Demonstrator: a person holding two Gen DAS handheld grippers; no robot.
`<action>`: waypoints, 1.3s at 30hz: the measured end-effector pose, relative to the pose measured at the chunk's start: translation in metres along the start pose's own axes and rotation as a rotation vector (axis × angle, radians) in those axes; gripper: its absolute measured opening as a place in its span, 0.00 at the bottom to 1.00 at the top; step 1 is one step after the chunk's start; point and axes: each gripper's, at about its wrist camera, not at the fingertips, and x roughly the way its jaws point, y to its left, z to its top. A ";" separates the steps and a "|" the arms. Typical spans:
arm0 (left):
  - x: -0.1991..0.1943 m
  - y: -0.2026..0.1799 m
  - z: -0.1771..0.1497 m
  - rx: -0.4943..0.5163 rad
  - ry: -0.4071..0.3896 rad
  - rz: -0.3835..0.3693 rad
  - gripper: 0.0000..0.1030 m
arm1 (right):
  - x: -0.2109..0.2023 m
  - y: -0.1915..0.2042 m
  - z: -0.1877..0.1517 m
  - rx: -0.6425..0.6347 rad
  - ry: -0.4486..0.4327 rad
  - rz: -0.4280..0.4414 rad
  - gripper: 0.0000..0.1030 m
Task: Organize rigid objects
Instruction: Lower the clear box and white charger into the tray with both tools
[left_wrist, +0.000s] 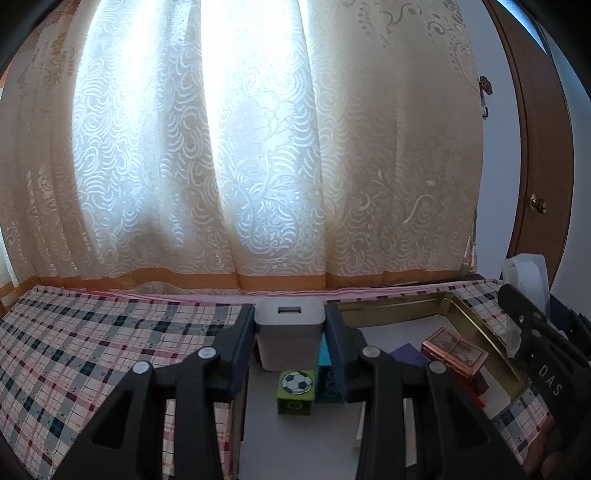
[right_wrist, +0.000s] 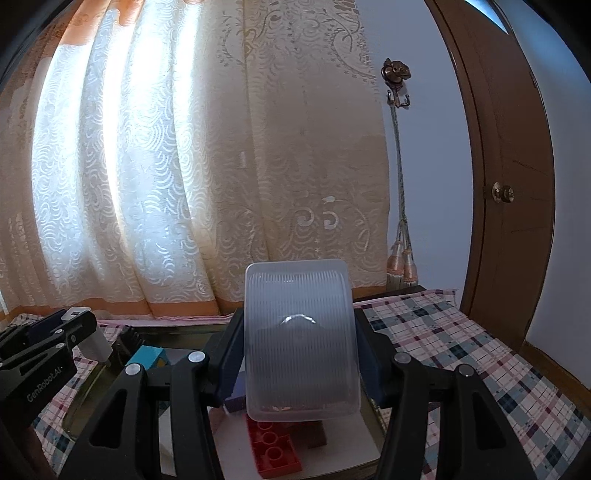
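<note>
My left gripper (left_wrist: 289, 325) is shut on a white USB charger (left_wrist: 289, 334), held above a gold-rimmed metal tin (left_wrist: 476, 321). Under it in the tin lie a green football block (left_wrist: 296, 392), a blue block (left_wrist: 325, 365), a purple piece (left_wrist: 408, 352) and a copper-coloured box (left_wrist: 456, 350). My right gripper (right_wrist: 301, 347) is shut on a clear ribbed plastic box (right_wrist: 301, 343), also over the tin (right_wrist: 85, 391). A red studded brick (right_wrist: 273, 448) lies below it. The left gripper (right_wrist: 48, 347) with the charger (right_wrist: 94, 338) shows at the left of the right wrist view.
A checked tablecloth (left_wrist: 74, 350) covers the table, which ends at a patterned curtain (left_wrist: 258, 147). A brown door (right_wrist: 517, 184) with a knob stands at the right. The right gripper (left_wrist: 535, 343) and its plastic box (left_wrist: 524, 284) sit at the tin's right side.
</note>
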 end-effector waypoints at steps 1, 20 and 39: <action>0.001 -0.001 0.000 0.003 0.000 -0.001 0.36 | 0.001 -0.001 0.000 -0.003 -0.001 -0.004 0.55; 0.029 -0.042 0.011 0.051 0.004 -0.031 0.36 | 0.045 -0.002 0.001 -0.009 0.087 -0.005 0.56; 0.067 -0.051 0.021 0.064 0.089 -0.063 0.36 | 0.075 0.014 -0.009 -0.069 0.220 0.070 0.56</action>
